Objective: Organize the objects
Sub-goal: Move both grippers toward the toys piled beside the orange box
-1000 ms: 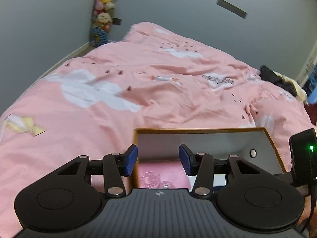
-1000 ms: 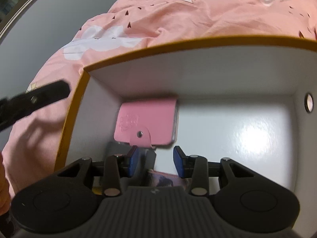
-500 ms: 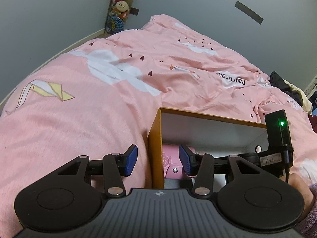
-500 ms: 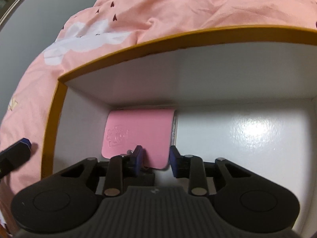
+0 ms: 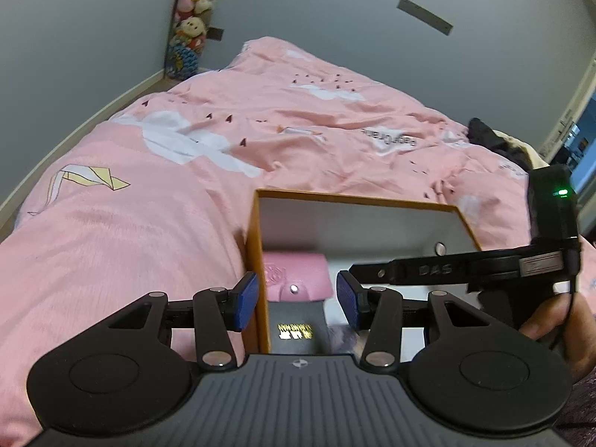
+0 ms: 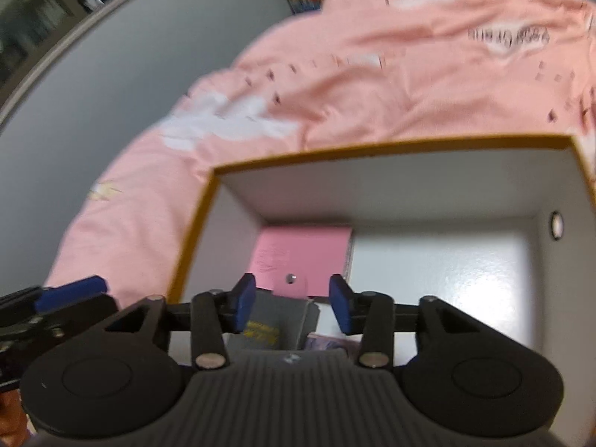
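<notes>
An orange-rimmed box (image 5: 354, 201) with a white inside sits on the pink bed. A pink snap wallet (image 5: 298, 272) lies flat in its far left corner. A dark booklet (image 5: 296, 326) with gold lettering lies in front of it. My left gripper (image 5: 297, 301) is open, and the box's left wall runs up between its fingers, close to the left pad. In the right wrist view my right gripper (image 6: 292, 303) hovers above the wallet (image 6: 301, 253) and booklet (image 6: 275, 320). Its jaws are opening and its pads press on nothing. A purple item (image 6: 327, 344) shows partly under the right finger.
The pink quilt (image 5: 149, 223) spreads wide around the box (image 6: 372, 149). Plush toys (image 5: 190, 18) hang in the far wall corner. Dark clothing (image 5: 488, 138) lies at the bed's far right. A hand (image 5: 551, 320) holds the right gripper beside the box.
The right gripper rose and drew back from the pink wallet while its jaws widened. The left gripper shifted sideways, so the box's left wall now stands between its fingers.
</notes>
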The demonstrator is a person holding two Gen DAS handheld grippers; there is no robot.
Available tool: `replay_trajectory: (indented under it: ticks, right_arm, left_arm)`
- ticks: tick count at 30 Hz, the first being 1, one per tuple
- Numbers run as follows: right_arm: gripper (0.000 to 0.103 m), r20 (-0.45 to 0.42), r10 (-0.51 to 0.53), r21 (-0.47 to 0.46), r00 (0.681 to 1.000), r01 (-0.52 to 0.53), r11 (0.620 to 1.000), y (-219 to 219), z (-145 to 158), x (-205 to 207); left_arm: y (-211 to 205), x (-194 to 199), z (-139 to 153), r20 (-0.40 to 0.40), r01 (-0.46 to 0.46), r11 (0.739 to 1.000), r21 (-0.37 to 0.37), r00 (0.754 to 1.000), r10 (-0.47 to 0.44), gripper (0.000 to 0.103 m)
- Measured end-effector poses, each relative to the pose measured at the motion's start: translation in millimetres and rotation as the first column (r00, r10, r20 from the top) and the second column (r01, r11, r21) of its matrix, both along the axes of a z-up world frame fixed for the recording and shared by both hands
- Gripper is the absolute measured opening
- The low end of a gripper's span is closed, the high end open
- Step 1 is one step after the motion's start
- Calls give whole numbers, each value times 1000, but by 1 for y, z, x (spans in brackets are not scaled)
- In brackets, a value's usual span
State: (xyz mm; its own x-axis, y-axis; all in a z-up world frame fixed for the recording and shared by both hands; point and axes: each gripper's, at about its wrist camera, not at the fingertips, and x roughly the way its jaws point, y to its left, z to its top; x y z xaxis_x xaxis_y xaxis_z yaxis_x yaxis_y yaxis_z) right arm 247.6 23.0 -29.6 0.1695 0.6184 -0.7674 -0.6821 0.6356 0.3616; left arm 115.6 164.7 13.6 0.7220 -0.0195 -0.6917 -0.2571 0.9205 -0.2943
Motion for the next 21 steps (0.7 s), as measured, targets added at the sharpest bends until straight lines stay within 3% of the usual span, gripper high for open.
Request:
replay_trajectory:
  ticks: [6, 12, 21]
  right_arm:
    - [55, 92, -34, 85, 995, 26, 996, -54, 29, -48]
    - [55, 141, -106, 114, 984, 90, 989, -109, 35, -95]
    - [49, 81, -218, -21, 973, 220, 975, -174, 1, -123]
  left_arm:
    - [-22, -30, -1, -19, 79, 996, -47, 997, -80, 54]
    - [-48, -56, -21, -70, 158, 982, -104, 984, -166, 54]
    - [-89, -75, -50, -148, 255, 955, -150, 950, -277, 54]
